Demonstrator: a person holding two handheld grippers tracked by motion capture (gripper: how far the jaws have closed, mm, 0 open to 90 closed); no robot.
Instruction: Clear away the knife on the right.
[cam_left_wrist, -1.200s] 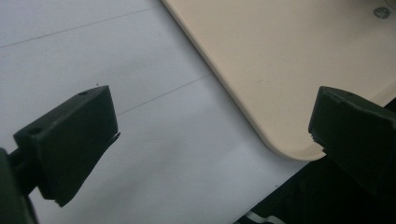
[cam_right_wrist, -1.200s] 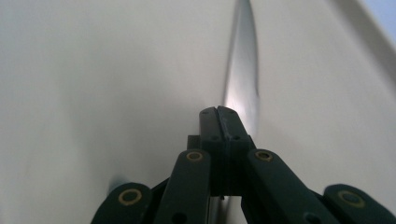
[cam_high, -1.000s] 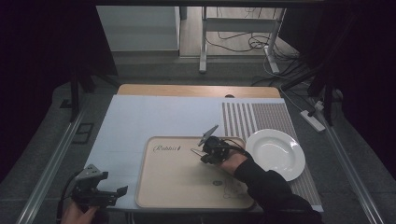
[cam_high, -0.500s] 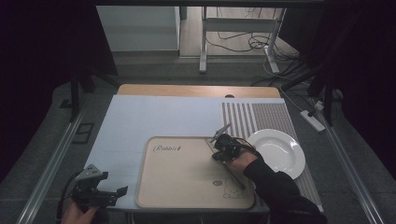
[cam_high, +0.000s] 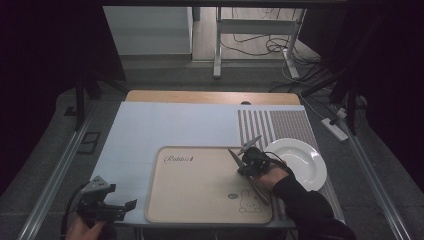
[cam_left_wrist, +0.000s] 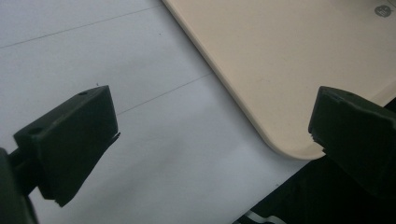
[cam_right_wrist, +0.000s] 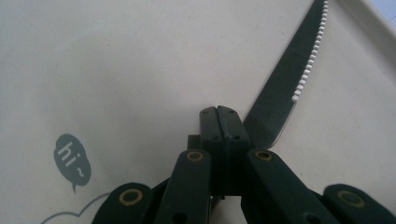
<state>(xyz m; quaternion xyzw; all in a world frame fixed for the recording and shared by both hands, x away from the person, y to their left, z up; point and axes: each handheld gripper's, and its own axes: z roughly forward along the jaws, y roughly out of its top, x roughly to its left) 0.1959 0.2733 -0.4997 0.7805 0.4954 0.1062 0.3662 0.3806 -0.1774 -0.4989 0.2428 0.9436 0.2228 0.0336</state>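
While the right gripper (cam_high: 248, 161) has its jaws pressed tight around the handle of a dark, serrated-edged knife (cam_right_wrist: 288, 84), the job looks about midway: the knife is gripped, and it hangs over the beige rectangular tray (cam_high: 200, 200) rather than lying at any resting place. What is left, as I judge it, is to carry the knife somewhere and set it down; the round white ceramic plate (cam_high: 305, 160) just beside the tray's right edge is a possible goal, though that cannot be told for sure.

Seen from the right gripper view, the knife blade is slim, matte black and tapers to a point, with a row of small pale teeth along one edge. It slants over the tray near the printed "hi" bubble (cam_right_wrist: 71, 159).

Well apart from the tray's middle, off its near left corner, the left gripper (cam_high: 107, 207) hangs with jaws spread wide and nothing between them, above the pale blue mat (cam_left_wrist: 116, 60).
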